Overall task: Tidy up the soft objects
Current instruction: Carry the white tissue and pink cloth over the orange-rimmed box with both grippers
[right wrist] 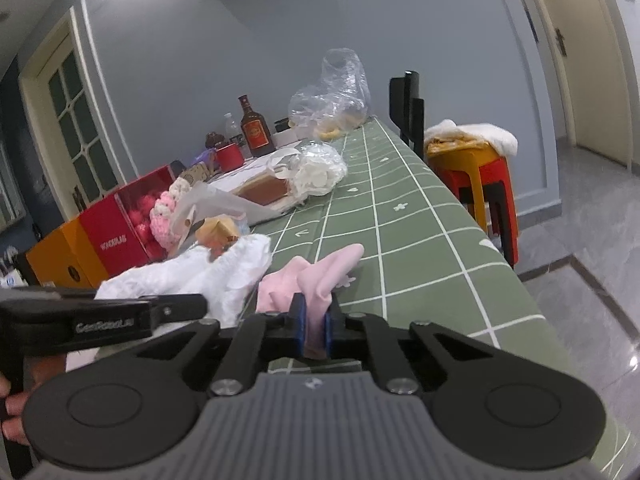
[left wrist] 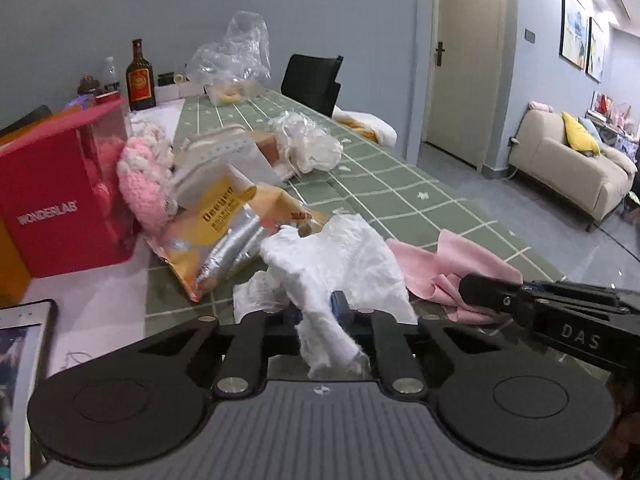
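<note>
A crumpled white cloth [left wrist: 340, 264] lies at the near end of the green checked tablecloth [left wrist: 400, 188]. My left gripper [left wrist: 320, 312] is shut on its near edge, and a flap hangs down between the fingers. To its right lies a pink cloth [left wrist: 448, 268]. In the right wrist view my right gripper [right wrist: 314, 326] is shut on a fold of this pink cloth [right wrist: 312, 280], with the blue pads pressed against it. The white cloth [right wrist: 192, 276] shows at left there, behind the left gripper's black finger [right wrist: 176, 306].
A red box [left wrist: 60, 200] with pink fluffy things, a pink knitted piece [left wrist: 144, 176], a yellow snack bag [left wrist: 224, 232], crumpled white plastic [left wrist: 308, 144] and a bottle [left wrist: 140, 80] crowd the left and far table. A phone [left wrist: 20, 360] lies near left. A stool [right wrist: 476, 168] stands right.
</note>
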A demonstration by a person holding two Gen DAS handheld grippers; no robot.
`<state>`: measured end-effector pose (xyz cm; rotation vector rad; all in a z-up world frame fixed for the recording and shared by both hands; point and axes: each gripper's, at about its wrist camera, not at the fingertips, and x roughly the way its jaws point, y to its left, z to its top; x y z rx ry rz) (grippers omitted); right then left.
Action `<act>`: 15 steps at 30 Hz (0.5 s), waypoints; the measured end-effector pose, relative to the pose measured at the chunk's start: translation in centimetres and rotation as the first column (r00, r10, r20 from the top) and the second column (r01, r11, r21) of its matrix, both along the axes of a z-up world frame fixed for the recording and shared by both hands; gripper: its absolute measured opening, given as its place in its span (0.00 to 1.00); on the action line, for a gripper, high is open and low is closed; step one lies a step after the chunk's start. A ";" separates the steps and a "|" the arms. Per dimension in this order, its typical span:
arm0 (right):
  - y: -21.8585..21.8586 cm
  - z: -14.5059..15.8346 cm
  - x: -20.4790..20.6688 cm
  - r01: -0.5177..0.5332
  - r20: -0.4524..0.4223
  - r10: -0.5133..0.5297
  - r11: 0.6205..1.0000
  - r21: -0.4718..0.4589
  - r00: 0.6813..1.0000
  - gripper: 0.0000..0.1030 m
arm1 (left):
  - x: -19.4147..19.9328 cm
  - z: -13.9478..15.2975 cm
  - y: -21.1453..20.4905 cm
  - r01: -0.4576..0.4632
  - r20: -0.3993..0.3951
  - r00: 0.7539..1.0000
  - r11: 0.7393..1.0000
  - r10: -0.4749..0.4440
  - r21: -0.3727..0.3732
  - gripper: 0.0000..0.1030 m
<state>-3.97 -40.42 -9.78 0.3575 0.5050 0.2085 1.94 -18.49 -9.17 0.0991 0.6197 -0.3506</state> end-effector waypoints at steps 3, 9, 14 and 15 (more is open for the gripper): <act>0.2 0.4 -0.2 0.015 0.002 -0.015 1.000 0.002 1.000 0.05 | -0.8 1.1 0.4 0.028 0.008 1.000 0.999 -0.027 -0.023 0.14; 0.1 2.1 -1.1 0.002 0.047 -0.004 0.998 0.059 0.999 0.05 | -2.3 3.2 1.7 0.082 0.008 0.997 0.990 -0.082 -0.114 0.14; 0.7 3.4 -1.5 -0.026 0.083 0.019 0.996 0.080 0.996 0.05 | -3.1 4.8 3.4 0.097 0.030 0.995 0.980 -0.093 -0.174 0.14; 0.9 3.7 -1.4 -0.031 0.091 0.024 0.996 0.083 0.996 0.05 | -3.2 5.1 3.7 0.096 0.034 0.995 0.978 -0.091 -0.184 0.14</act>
